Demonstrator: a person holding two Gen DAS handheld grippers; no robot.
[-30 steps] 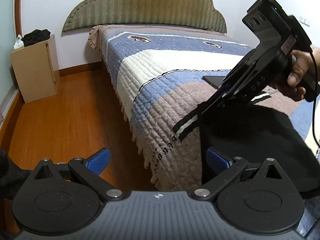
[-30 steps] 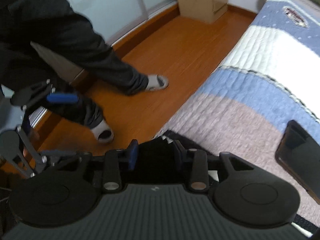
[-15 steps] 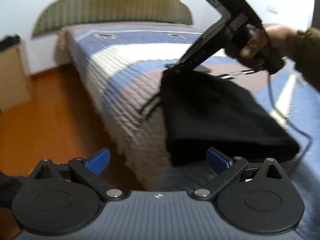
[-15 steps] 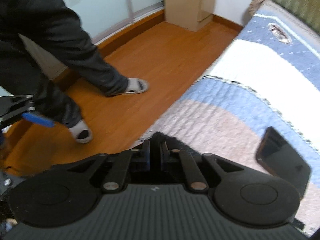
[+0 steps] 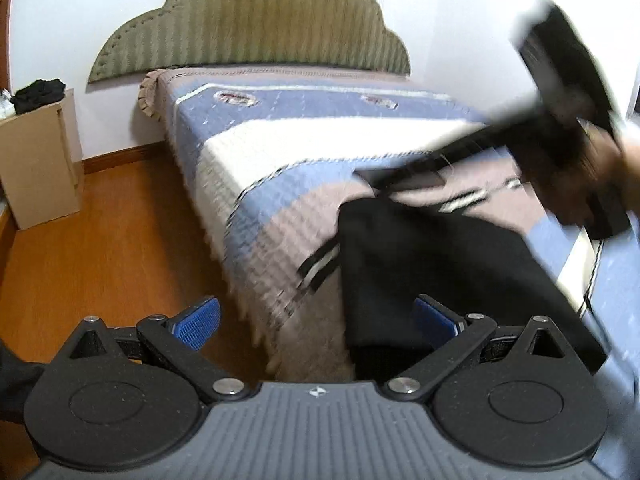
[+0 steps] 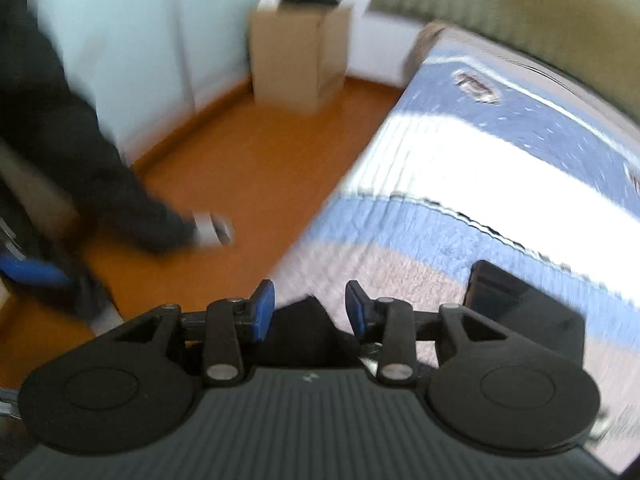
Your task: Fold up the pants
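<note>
The bed (image 5: 304, 152), under a quilt of blue, white and mauve stripes, fills most of both views. The black pants (image 5: 440, 272) lie folded near its edge, their striped waistband (image 5: 320, 266) hanging over the side. A cardboard box (image 5: 40, 160) stands on the wooden floor by the wall. A dark phone (image 6: 520, 312) rests on the quilt just past the pants. The left gripper (image 5: 316, 320) is spread wide with nothing between its 2 blue pads. The right gripper (image 6: 310, 312) (blurred) has just been opening; a corner of the pants sits between its pads, which do not press it.
</note>
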